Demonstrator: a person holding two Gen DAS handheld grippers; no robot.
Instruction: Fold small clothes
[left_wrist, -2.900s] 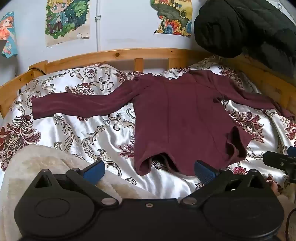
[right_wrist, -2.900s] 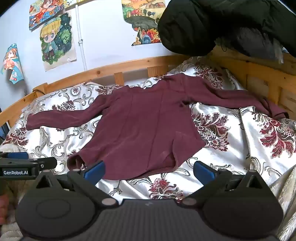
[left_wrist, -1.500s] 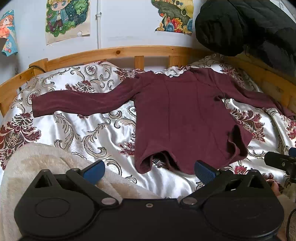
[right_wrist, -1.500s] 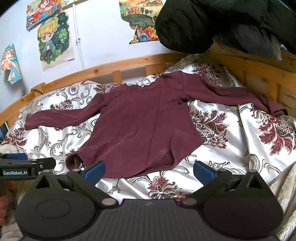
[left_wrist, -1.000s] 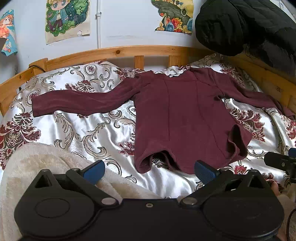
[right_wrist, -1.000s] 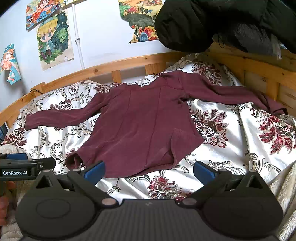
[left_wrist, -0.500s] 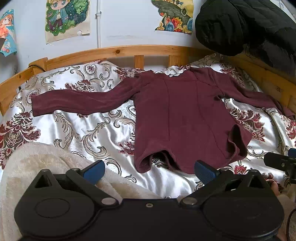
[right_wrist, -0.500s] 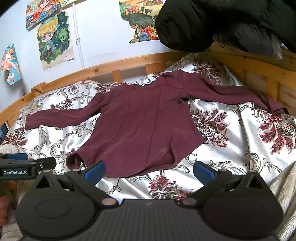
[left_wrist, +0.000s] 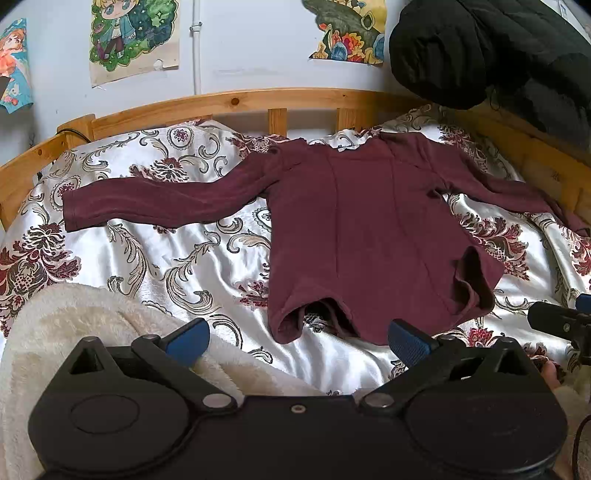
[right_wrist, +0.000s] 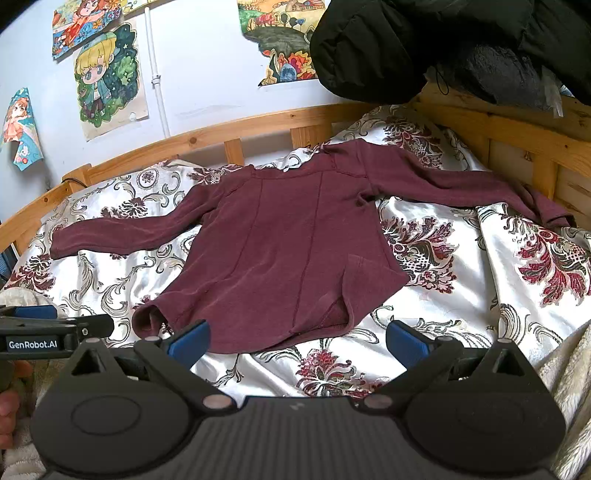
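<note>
Maroon shirt (left_wrist: 369, 236) lies flat on floral bedspread (left_wrist: 177, 258), neck toward wooden headboard (left_wrist: 236, 103), sleeves spread out both sides. Hem corner (left_wrist: 474, 280) curled over. Left gripper (left_wrist: 295, 338) and right gripper (right_wrist: 297, 338) both spread wide, empty, hovering short of shirt hem. Judgement: flatten curled corner first, then pinch sleeve cuff (left_wrist: 74, 214), bring across shirt body; avoid snagging slippery bedspread beneath.

A dark maroon long-sleeved knit top (left_wrist: 369, 236) (right_wrist: 280, 258) lies spread flat across the middle of the frame, neckline toward the top, hem toward the bottom. Both sleeves stretch outward, one to the left edge, the other to the right edge, where its cuff is bunched. Two vertical seams run down the body. The lower right hem corner is folded over, and the lower left hem gapes open.
</note>
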